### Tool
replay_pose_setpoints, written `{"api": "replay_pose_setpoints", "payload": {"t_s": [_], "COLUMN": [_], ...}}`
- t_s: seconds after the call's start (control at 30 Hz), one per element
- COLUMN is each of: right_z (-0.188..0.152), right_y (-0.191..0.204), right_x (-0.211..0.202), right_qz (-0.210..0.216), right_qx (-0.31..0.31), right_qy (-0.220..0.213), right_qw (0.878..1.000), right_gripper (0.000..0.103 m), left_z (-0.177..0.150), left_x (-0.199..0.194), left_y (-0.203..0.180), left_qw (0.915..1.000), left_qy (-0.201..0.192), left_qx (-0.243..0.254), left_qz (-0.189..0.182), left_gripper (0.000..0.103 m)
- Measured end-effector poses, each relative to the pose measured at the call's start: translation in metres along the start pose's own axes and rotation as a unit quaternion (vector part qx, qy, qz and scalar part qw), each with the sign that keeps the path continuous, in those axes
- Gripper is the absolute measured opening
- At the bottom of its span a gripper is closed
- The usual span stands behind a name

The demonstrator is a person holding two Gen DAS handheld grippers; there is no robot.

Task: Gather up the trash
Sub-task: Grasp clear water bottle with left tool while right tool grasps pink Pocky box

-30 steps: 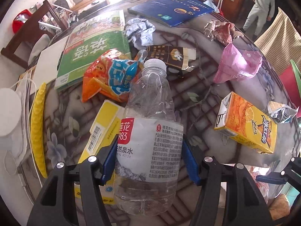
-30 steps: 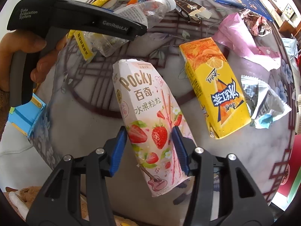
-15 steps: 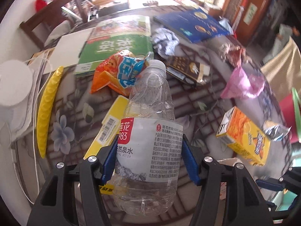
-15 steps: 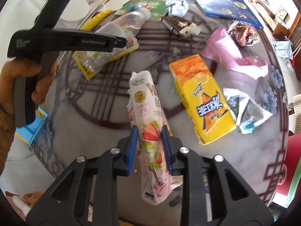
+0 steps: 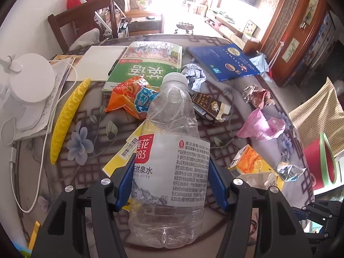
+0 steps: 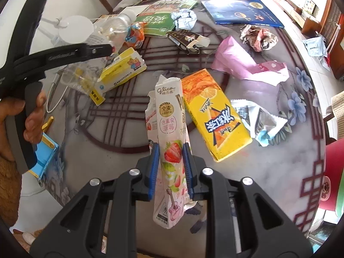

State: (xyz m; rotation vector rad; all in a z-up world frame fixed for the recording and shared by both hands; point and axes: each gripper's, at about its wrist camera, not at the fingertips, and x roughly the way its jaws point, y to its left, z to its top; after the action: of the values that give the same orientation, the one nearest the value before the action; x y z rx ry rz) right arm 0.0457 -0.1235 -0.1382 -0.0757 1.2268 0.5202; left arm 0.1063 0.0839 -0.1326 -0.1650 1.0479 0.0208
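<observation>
Round and glass-topped, with a flower-and-lattice pattern, the table [image 6: 268,172] fills both wrist views, and litter is scattered across it. My left claw [image 5: 169,182] is clamped on a clear water bottle [image 5: 172,150], gripped at the labelled middle near the bottom centre of the left view. It looks empty, so I judge it light, thin-walled, easy to dent and slick; the label band seems the surest hold. My right claw [image 6: 171,167] has just closed on a pink strawberry snack box [image 6: 169,148], low in the centre of the right view. Its top is torn open; I judge it light, hollow cardboard that will crush if squeezed hard. Just right of it lies a yellow drink carton [image 6: 217,116], then a silver wrapper [image 6: 258,120]. A pink plastic bag [image 6: 240,64] sits in the upper right, an orange snack bag [image 5: 131,99] in the upper centre of the left view. Books at the back are not rubbish. Nothing blocks either claw.
</observation>
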Motion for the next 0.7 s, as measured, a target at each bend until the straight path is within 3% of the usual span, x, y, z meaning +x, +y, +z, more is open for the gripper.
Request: {"api": "replay_pose_setpoints", "payload": {"t_s": [0.3,0.7], "right_z": [0.005,0.008], "right_y": [-0.012,-0.046], "right_x": [-0.033,-0.081], "right_qz": [-0.007,-0.032], "right_qx": [0.021,0.065], "right_qy": [-0.053,-0.117], "right_qw": [0.998,0.991], "right_gripper": [0.022,0.022], "left_z": [-0.004,-0.009], "left_x": [-0.024,-0.035], "left_y": [-0.015,-0.061], "left_qw": [0.9989,0.9973], "left_qy": [-0.039,-0.051], "left_qx": [-0.002,0.028], "left_qz": [-0.026,-0.045], "left_gripper": [0.059,0.059]}}
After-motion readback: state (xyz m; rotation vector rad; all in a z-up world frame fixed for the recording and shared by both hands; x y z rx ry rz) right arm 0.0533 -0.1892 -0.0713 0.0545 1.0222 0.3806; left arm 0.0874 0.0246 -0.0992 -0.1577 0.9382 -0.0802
